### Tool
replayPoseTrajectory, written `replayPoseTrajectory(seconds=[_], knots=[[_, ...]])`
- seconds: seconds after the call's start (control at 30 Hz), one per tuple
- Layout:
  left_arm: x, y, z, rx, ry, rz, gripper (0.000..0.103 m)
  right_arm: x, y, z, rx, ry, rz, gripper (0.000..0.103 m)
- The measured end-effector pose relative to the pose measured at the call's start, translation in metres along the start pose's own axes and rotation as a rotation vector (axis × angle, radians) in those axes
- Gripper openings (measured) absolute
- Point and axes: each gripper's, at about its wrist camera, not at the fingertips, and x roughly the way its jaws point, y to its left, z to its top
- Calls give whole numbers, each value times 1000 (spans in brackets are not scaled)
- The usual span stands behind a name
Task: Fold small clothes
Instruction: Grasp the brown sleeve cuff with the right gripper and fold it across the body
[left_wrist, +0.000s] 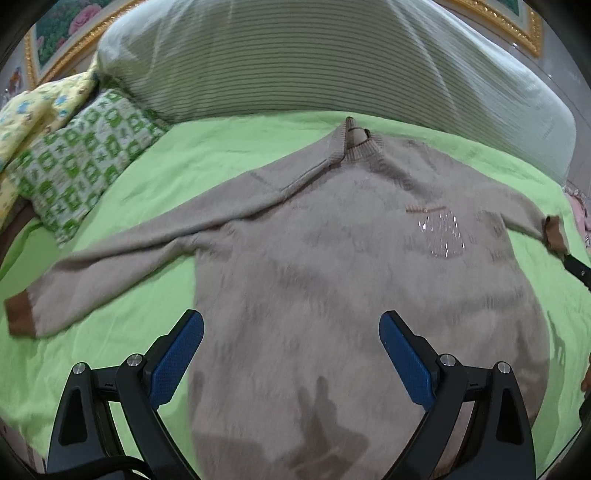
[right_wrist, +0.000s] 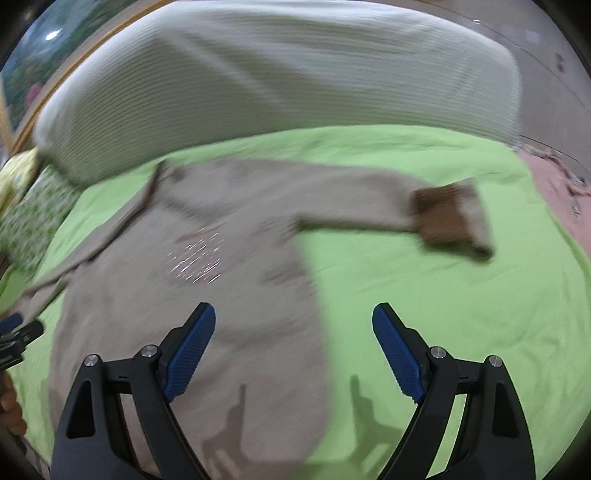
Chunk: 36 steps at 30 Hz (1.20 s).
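A fuzzy beige sweater (left_wrist: 332, 266) lies flat, face up, on a green bedsheet (left_wrist: 229, 147), collar far, hem near. It has a sparkly chest patch (left_wrist: 441, 232) and brown cuffs. Its left sleeve stretches out to a brown cuff (left_wrist: 18, 312). In the right wrist view the sweater (right_wrist: 207, 280) has its right sleeve stretched out to a brown cuff (right_wrist: 441, 218). My left gripper (left_wrist: 291, 325) is open and empty above the sweater's lower body. My right gripper (right_wrist: 293, 317) is open and empty above the sweater's right side edge.
A large striped white pillow (left_wrist: 295, 62) lies along the far side of the bed. A green-and-white patterned pillow (left_wrist: 81, 162) and a yellow printed blanket (left_wrist: 33, 110) lie at the far left. A pink cloth (right_wrist: 554, 195) lies at the right bed edge.
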Motion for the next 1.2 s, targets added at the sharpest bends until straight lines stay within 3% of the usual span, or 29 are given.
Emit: replayPoseTrajectory(seconds=[0.17,0.37,0.63,0.7,0.8,0.87,1.0,1.07,1.2], knots=[[36,-17,42,21,31,-45,97,33,-53,41,73,-33,-99,87],[92,-37,83,27,85,-89,97,78,-87,77,93,-15,-180,87],[175,-47,124,19,163,-55,96,122,-122,87,92,70,-266,83],[190,-43,137,5,158,-31,96,125,-135,86,129,85,-228,55],[206,-31,155,-24,141,21,96,120,-145,89,161,76,-203,32],[214,-15,168,-53,116,85,96,111,-147,95,181,53,-194,23],[227,26,191,-137,81,199,97,82,-142,115,220,-29,-143,19],[226,45,201,-167,66,246,97,64,-128,129,236,-89,-59,18],[195,72,208,-230,20,256,96,44,-74,149,192,-142,117,17]])
